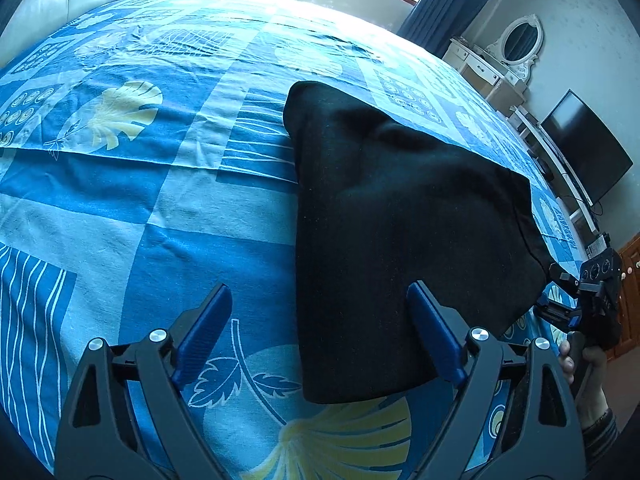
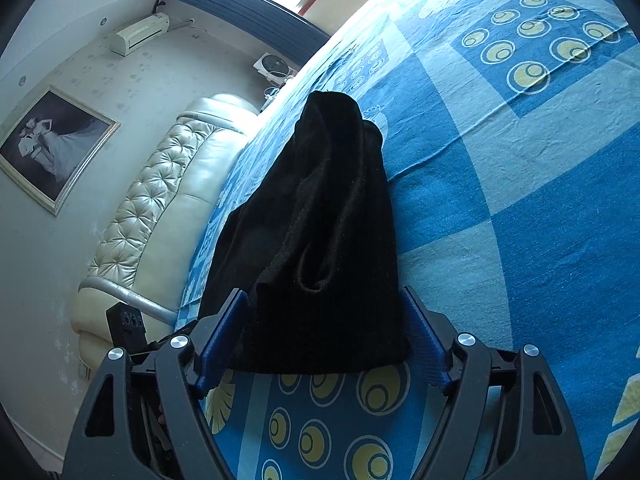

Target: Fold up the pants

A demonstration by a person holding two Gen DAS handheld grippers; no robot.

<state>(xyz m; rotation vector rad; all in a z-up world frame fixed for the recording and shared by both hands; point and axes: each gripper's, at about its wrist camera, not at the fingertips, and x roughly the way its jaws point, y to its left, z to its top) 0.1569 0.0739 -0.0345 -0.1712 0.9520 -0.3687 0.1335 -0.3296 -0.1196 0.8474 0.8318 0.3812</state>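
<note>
The black pants (image 1: 392, 216) lie folded in a long bundle on the blue patterned bedsheet (image 1: 160, 184). My left gripper (image 1: 320, 312) is open, its jaws wide apart over the near left edge of the pants; its right finger (image 1: 434, 332) rests on the cloth. In the right wrist view the pants (image 2: 320, 232) stretch away from me, and my right gripper (image 2: 324, 320) is open with one jaw on each side of the near end. The right gripper also shows in the left wrist view (image 1: 580, 300), at the pants' far right corner.
A cream tufted headboard (image 2: 160, 208) runs along one bed edge. A white dresser with mirror (image 1: 500, 56) and a dark TV (image 1: 584, 148) stand by the wall beyond the bed. A framed picture (image 2: 52, 148) hangs on the wall.
</note>
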